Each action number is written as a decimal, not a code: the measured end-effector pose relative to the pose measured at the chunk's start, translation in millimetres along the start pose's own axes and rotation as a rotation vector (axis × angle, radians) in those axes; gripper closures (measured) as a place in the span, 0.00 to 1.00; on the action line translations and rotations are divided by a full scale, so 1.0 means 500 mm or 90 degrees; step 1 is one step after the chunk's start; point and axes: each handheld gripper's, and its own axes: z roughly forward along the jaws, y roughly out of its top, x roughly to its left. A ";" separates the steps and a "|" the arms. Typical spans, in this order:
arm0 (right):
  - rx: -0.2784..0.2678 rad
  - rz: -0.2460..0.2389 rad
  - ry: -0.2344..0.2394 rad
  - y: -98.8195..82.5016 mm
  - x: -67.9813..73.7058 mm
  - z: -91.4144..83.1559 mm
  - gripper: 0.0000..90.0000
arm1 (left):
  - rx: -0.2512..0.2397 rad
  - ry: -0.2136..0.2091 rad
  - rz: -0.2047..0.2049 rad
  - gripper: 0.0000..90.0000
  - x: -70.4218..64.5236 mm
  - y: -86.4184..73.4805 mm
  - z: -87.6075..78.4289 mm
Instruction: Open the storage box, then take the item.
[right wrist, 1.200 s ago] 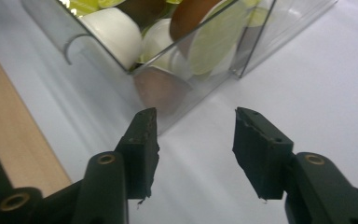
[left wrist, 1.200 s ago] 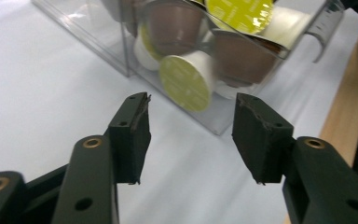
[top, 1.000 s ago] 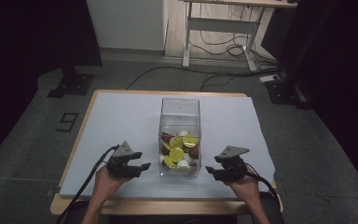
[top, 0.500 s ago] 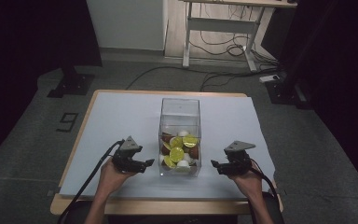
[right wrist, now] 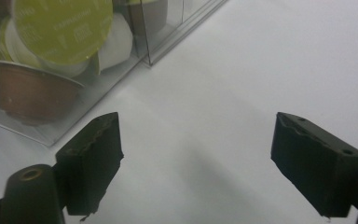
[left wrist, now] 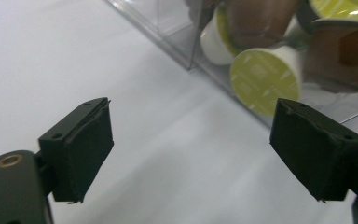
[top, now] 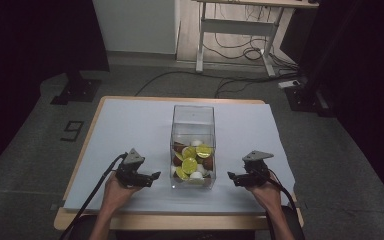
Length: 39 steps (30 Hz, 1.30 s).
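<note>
Tall clear plastic box (top: 193, 131) sits mid-table on white sheet (top: 130, 130), holding lime-lidded, brown and white coffee capsules (top: 190, 165). Left gripper (top: 152, 176) and right gripper (top: 231, 177) flank it, jaws just opened wide, nothing between.

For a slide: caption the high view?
Two open hand-held grippers, left and right, flank a clear box of coffee capsules on a white table.

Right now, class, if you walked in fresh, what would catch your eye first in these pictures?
First the clear plastic box standing mid-table on the white sheet, its lower part piled with coffee capsules, lime-green lids among brown and white ones. Next the left tongs and right tongs, one held at each side of the box, pointing in at it; their jaws have just been opening and stand wide with nothing between them.
</note>
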 end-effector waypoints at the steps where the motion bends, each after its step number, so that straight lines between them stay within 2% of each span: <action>1: 0.006 0.001 0.002 -0.003 0.000 0.005 0.16 | 0.005 0.004 -0.003 0.09 0.003 -0.004 0.002; 4: 0.017 0.003 0.002 -0.007 0.000 0.013 0.15 | 0.026 0.009 -0.013 0.07 0.013 -0.018 0.009; 9: 0.040 0.006 -0.006 -0.014 -0.003 0.030 0.09 | 0.056 0.024 -0.005 0.04 0.019 -0.029 0.018; 16: 0.066 0.013 0.001 -0.022 -0.004 0.049 0.02 | 0.077 0.023 -0.002 0.00 0.018 -0.034 0.029; 21: 0.088 -0.001 0.000 -0.027 0.001 0.063 0.00 | 0.100 0.033 0.000 0.00 0.018 -0.043 0.040; 24: 0.106 -0.014 0.003 -0.030 0.005 0.070 0.00 | 0.096 0.031 -0.005 0.00 0.019 -0.044 0.040; 26: 0.106 -0.010 0.004 -0.031 0.004 0.070 0.00 | 0.095 0.032 -0.004 0.00 0.019 -0.045 0.040; 29: 0.105 0.001 0.013 -0.033 0.000 0.072 0.00 | 0.098 0.047 0.017 0.00 0.012 -0.048 0.043; 39: 0.097 -0.004 0.018 -0.036 -0.002 0.072 0.00 | 0.097 0.050 0.018 0.00 0.011 -0.048 0.043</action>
